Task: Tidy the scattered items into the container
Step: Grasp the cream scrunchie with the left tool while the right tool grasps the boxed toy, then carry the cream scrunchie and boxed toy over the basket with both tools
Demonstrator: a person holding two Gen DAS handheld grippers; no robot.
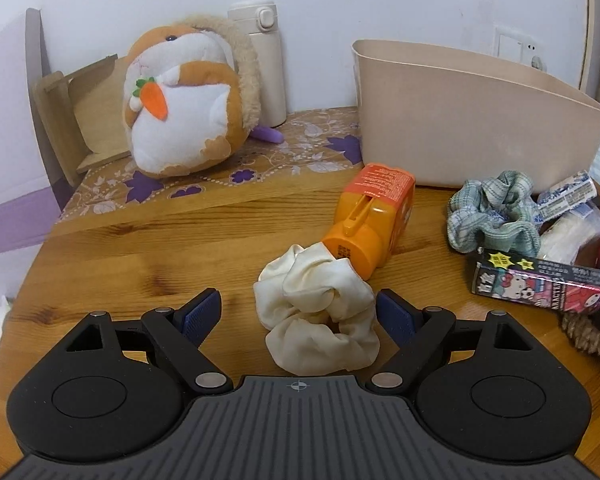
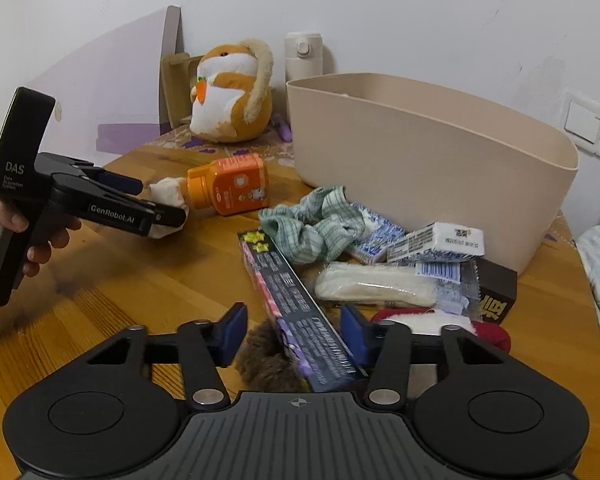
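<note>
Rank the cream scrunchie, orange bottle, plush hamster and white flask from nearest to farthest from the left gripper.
In the left wrist view:
1. Cream scrunchie, between the left gripper's fingers.
2. Orange bottle, just beyond it.
3. Plush hamster, far left.
4. White flask, behind the hamster.

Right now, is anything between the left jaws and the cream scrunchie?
Nothing visible. The cream scrunchie lies between the open left gripper jaws; the orange bottle touches its far side.

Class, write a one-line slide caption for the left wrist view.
Open left gripper straddles a cream scrunchie lying against an orange bottle, near the beige container.
</note>
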